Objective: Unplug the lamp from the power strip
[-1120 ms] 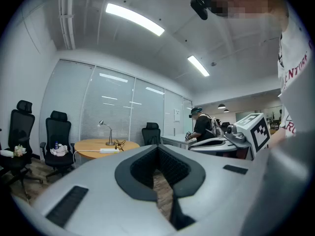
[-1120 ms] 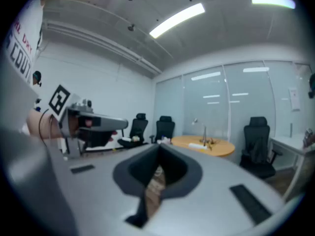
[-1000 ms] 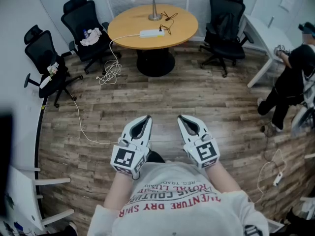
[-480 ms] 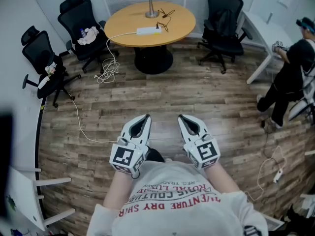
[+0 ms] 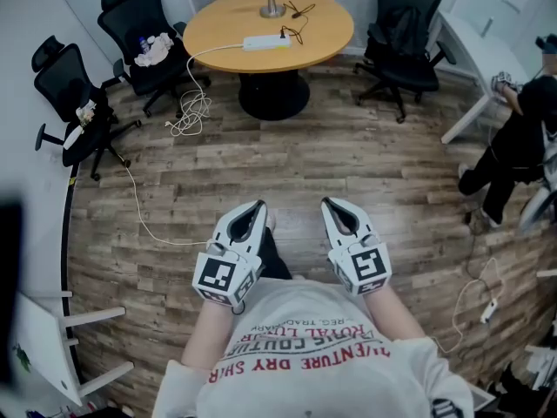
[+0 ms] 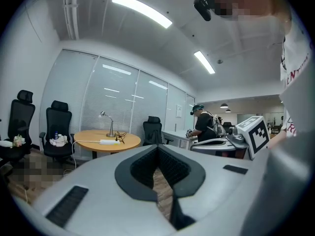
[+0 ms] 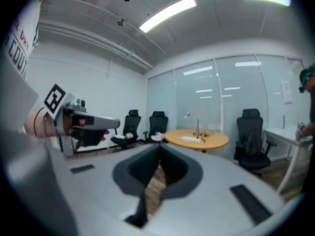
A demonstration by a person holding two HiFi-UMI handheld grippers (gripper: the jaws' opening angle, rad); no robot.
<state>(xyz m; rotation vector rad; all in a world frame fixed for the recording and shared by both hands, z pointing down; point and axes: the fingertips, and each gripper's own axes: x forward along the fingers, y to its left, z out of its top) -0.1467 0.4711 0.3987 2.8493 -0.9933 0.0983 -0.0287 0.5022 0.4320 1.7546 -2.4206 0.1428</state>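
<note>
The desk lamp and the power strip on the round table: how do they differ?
The desk lamp stands upright and is silver; the power strip lies flat and is white and long. The desk lamp is near the far edge of the round wooden table; the power strip is nearer its middle. A white cable leaves the power strip; a dark cable lies by the desk lamp. Both rest on that table.

Closed empty tongs (image 7: 158, 152), round table (image 7: 197, 138) beyond

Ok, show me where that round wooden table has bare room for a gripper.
Bare: the round wooden tabletop right of the tangled black cable, and its near rim before the white power strip. Crowded: centre-back, around the silver desk lamp.
</note>
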